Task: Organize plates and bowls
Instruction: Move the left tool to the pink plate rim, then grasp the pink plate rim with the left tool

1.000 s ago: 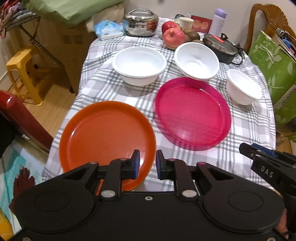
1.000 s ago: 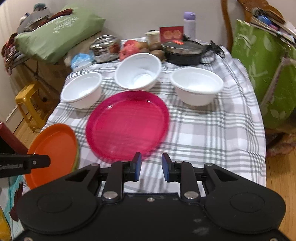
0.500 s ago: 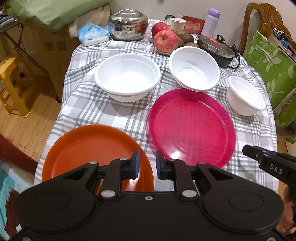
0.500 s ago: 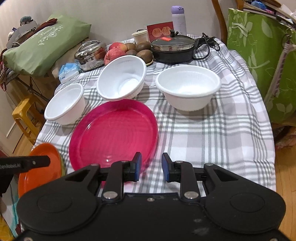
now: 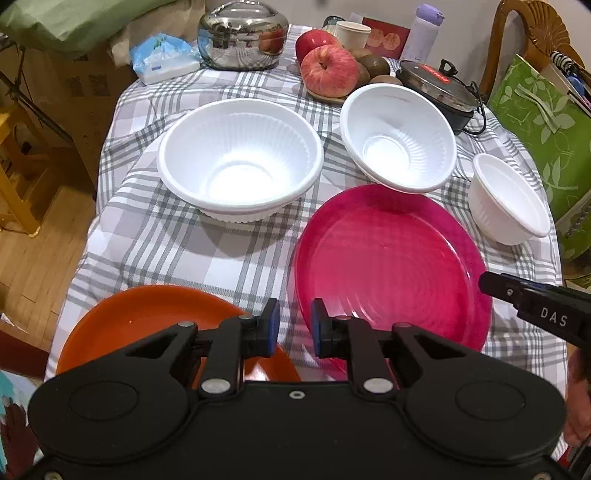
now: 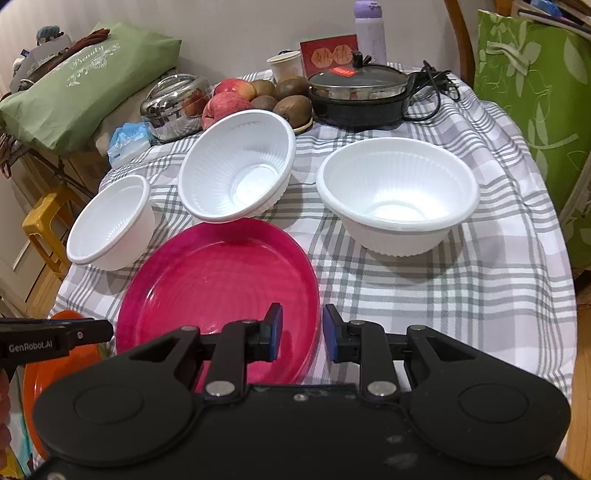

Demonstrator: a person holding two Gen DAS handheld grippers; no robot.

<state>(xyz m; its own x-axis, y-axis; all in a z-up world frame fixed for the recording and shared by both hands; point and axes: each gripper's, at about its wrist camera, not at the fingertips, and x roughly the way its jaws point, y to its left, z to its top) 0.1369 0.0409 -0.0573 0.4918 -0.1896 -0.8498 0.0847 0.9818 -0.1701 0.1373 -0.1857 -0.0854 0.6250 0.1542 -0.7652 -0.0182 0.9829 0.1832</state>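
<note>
A pink plate [image 5: 388,266] lies on the checked tablecloth, also in the right wrist view [image 6: 218,291]. An orange plate [image 5: 147,317] lies at the near left edge and shows in the right wrist view [image 6: 55,362]. Three white bowls stand behind: a large one [image 5: 240,162], a tilted middle one [image 5: 399,136] leaning on the pink plate's far rim, and a small one [image 5: 509,199]. My left gripper [image 5: 293,326] is open and empty above the gap between the plates. My right gripper [image 6: 302,332] is open and empty over the pink plate's near right rim.
At the back of the table [image 6: 461,280] stand a steel pot [image 5: 242,35], apples and kiwis [image 5: 328,70], a black electric pan [image 6: 358,96], a cup, a bottle and a tissue pack [image 5: 162,59]. A green bag [image 6: 543,103] is on the right; a yellow stool [image 6: 44,229] on the left.
Both grippers have moved forward and lower toward the table, so plates and bowls look larger. The jaws stay apart and nothing on the table has moved.
</note>
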